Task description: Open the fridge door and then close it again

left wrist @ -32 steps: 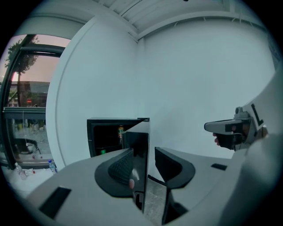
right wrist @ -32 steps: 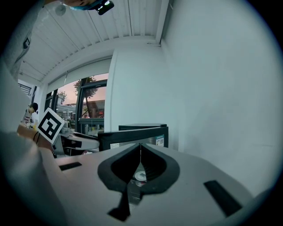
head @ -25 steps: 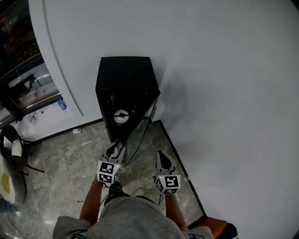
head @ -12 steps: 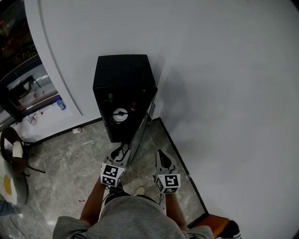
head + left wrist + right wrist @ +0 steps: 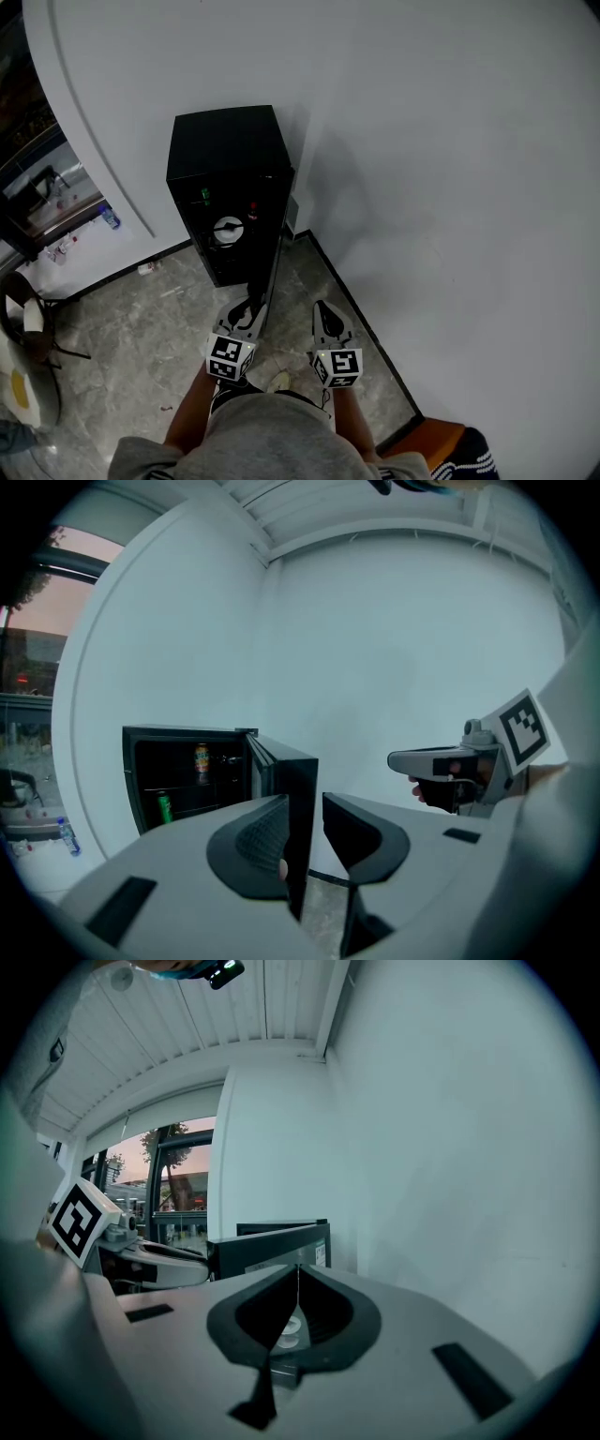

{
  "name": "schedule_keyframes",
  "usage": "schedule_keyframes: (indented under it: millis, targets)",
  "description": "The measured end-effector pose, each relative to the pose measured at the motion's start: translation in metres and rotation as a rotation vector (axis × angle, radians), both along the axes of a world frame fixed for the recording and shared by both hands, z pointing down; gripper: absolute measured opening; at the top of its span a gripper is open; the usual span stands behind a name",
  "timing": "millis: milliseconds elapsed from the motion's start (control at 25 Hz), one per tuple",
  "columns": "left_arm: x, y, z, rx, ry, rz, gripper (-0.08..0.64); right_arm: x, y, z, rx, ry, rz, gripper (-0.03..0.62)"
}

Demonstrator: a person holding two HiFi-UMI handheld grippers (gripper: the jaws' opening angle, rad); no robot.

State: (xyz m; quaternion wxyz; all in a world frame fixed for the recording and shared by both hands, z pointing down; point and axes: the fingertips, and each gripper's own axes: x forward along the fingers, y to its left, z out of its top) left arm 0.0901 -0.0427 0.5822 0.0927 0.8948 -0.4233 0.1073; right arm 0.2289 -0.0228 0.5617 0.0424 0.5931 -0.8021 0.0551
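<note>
Black fridge door (image 5: pixel 272 244), swung wide open, sits loosely between the left gripper's (image 5: pixel 247 311) jaws that were just closing, and may slip out when pushed shut; the right gripper's (image 5: pixel 325 315) 2 jaws are pressed together, empty.

A white wall (image 5: pixel 450 141) fills the right side and meets a curved white panel (image 5: pixel 103 122) at the left. The floor (image 5: pixel 141 319) is grey marbled tile, edged by a black baseboard (image 5: pixel 356 323) under the wall. A bottle (image 5: pixel 110 218) lies at the foot of the panel, with a small scrap (image 5: pixel 145 268) nearby. At the far left stands a dark-framed chair (image 5: pixel 28 323), beside a round yellow cushion (image 5: pixel 17 384). An orange object (image 5: pixel 439 442) shows at the bottom right. A can (image 5: pixel 202 761) stands above a green bottle (image 5: pixel 165 807). A window (image 5: pixel 178 1185) sits under a slatted ceiling (image 5: pixel 234 1007).
</note>
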Motion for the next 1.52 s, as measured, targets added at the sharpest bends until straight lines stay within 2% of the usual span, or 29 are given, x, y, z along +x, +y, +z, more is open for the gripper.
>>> schedule_keyframes:
  millis: [200, 960, 1520]
  targets:
    - [0.020, 0.005, 0.001, -0.011, 0.022, 0.027, 0.110, 0.018, 0.007, 0.004, -0.004, 0.005, 0.028, 0.025]
    - [0.089, 0.018, 0.002, -0.010, 0.025, 0.131, 0.086, 0.077, 0.024, -0.002, 0.013, 0.007, 0.129, 0.026]
    - [0.118, 0.018, 0.001, 0.007, 0.008, 0.175, 0.072, 0.106, 0.031, 0.002, 0.009, 0.001, 0.184, 0.025]
